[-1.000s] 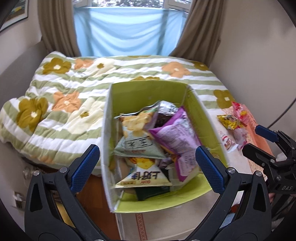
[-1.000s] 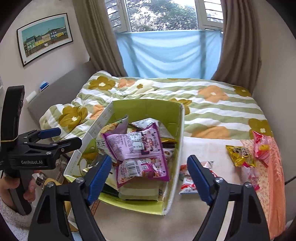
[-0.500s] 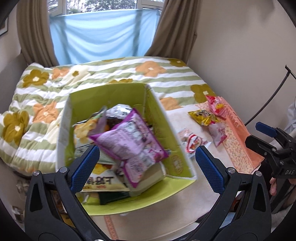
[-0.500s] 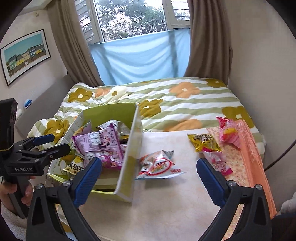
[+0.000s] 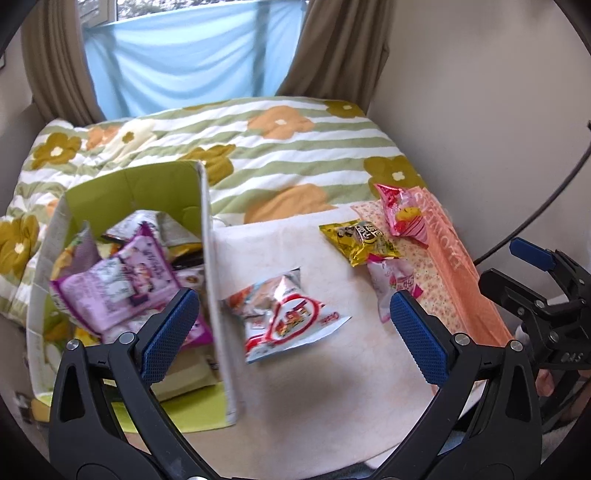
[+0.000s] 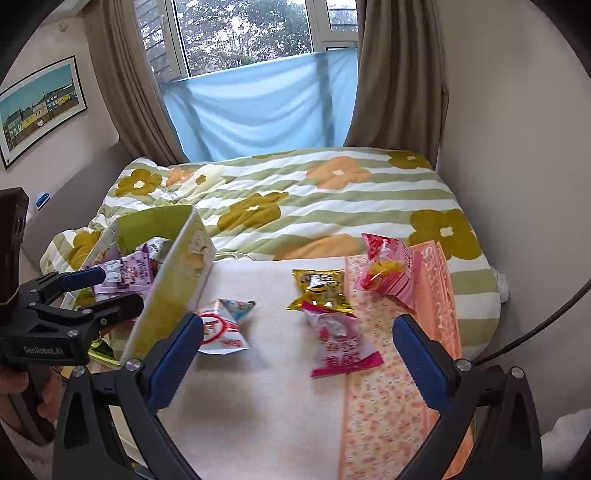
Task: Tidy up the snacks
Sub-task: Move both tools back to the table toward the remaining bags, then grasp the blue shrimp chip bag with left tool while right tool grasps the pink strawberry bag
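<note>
Lying on the cream cloth (image 6: 280, 406), four loose snack packets; more piled in the green box (image 5: 133, 192) at the left. Both claws spread wide, clamping nothing. Between the left gripper (image 5: 291, 328) pads in its own view, slightly ahead: the red-and-white packet (image 5: 288, 317), just beside the box wall, long axis slanting from lower left to upper right. Framed by the right gripper (image 6: 295, 362) pads, ahead of them: the pink packet (image 6: 340, 343), long axis running away from the claw, far end tucked under the yellow packet (image 6: 319, 290). Beyond, tilted on the orange patterned strip (image 6: 384, 413): the red packet (image 6: 388, 269).

Visible only from the right wrist: window (image 6: 251, 33), framed picture (image 6: 40, 107), outer face of the box wall, hand (image 6: 14, 384) on the left gripper's handle. Visible only from the left wrist: box interior with the purple packet (image 5: 110, 284) on top.
</note>
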Available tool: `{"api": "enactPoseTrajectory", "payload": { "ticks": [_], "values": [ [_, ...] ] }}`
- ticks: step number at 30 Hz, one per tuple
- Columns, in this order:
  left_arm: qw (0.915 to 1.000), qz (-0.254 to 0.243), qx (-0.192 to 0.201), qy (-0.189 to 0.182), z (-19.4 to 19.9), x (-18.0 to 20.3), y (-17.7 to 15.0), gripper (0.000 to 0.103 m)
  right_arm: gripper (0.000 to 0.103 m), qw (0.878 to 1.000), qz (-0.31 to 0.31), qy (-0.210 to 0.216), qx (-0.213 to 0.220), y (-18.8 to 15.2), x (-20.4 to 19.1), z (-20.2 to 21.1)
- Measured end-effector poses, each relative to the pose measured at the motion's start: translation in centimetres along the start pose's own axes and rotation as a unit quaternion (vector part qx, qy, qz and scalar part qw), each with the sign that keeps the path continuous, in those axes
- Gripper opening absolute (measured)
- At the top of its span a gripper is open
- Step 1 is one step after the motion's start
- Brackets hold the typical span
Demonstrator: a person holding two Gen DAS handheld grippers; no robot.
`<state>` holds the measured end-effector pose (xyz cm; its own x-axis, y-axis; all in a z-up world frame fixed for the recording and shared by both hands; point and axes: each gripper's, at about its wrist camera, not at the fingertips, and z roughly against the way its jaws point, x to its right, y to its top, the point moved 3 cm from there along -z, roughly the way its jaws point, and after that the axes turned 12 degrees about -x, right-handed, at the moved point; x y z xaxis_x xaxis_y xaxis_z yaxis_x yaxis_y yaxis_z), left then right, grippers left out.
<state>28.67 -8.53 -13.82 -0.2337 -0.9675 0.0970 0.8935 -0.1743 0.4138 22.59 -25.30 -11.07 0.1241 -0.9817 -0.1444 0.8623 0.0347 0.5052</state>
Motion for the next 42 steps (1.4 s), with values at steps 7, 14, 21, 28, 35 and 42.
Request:
{"api": "enactPoseTrajectory", "payload": {
  "ticks": [7, 14, 21, 28, 35, 42],
  "values": [
    [0.9957, 0.058, -0.035, 0.063, -5.8, 2.3, 2.2, 0.103, 0.102, 0.997, 0.033, 0.043, -0.053, 0.1, 4.1, -4.7],
    [0.9828, 0.105, -0.071, 0.135, -10.8, 2.0, 2.6, 0.103, 0.102, 0.990, 0.058, 0.080, -0.102, -0.4, 5.4, -9.4],
    [0.9683, 0.139, -0.109, 0.177, -14.5, 0.8, 1.8, 0.103, 0.102, 0.984, 0.064, 0.100, -0.136, -1.3, 5.5, -12.6],
    [0.9560, 0.121, -0.114, 0.241, -16.7, 1.4, 1.9, 0.103, 0.102, 0.979, 0.073, 0.107, -0.156, -1.4, 5.6, -15.0],
    [0.9428, 0.165, -0.164, 0.238, -19.0, 0.1, 0.5, 0.103, 0.102, 0.978, 0.076, 0.111, -0.159, -0.9, 6.0, -15.8],
    [0.9464, 0.205, -0.184, 0.168, -20.1, -0.2, -1.4, 0.098, 0.102, 0.977, 0.073, 0.116, -0.162, -1.0, 6.7, -16.1]
  ]
}}
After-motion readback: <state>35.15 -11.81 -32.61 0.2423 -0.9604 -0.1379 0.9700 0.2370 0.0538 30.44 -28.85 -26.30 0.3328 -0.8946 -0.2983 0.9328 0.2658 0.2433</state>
